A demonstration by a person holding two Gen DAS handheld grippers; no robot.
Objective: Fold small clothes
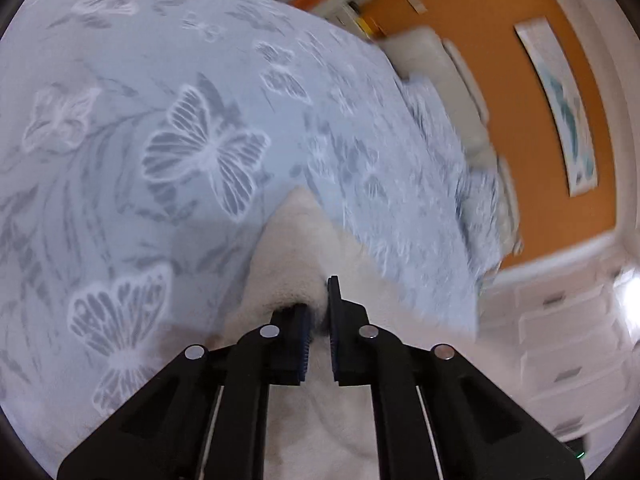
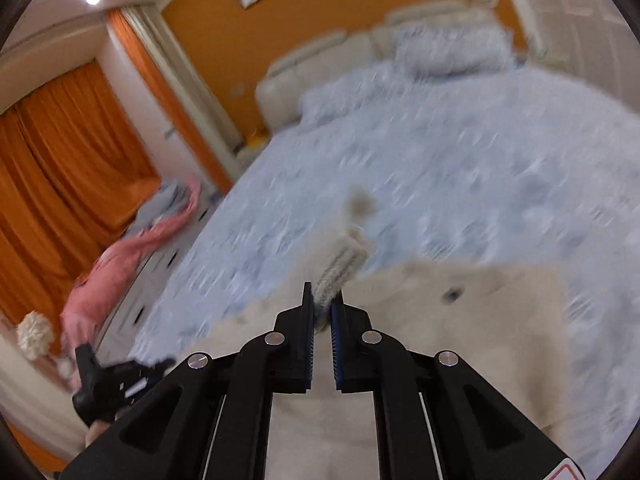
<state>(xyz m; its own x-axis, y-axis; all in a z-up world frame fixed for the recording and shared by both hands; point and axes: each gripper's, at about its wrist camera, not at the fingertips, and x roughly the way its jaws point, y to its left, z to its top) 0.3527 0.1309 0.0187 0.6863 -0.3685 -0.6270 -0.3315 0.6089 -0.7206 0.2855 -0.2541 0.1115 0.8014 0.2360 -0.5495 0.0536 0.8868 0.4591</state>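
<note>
Cream garment [image 1: 304, 248] sits pinched in the left hand-held gripper [image 1: 318, 304]; the right hand-held gripper [image 2: 323, 308] pinches its ribbed cuff [image 2: 340, 268]. Both hover over a butterfly-print bed [image 1: 160, 120] near orange walls [image 1: 500, 80].

The left gripper [image 1: 318, 312] was black all over. Each of its two fingers [image 1: 346, 320] had a flat dark blue pad with tiny ridges on the inner side. Four round silver screws [image 1: 269, 331] sat in a row across the black arms in the lower part of the frame. Thin pale rods ran down beside the arms.

The right gripper [image 2: 322, 312] looked the same: black, with blue ridged pads and silver screws [image 2: 274, 337]. A small red and white sticker [image 2: 570, 473] showed at the lower right corner of the frame.
</note>
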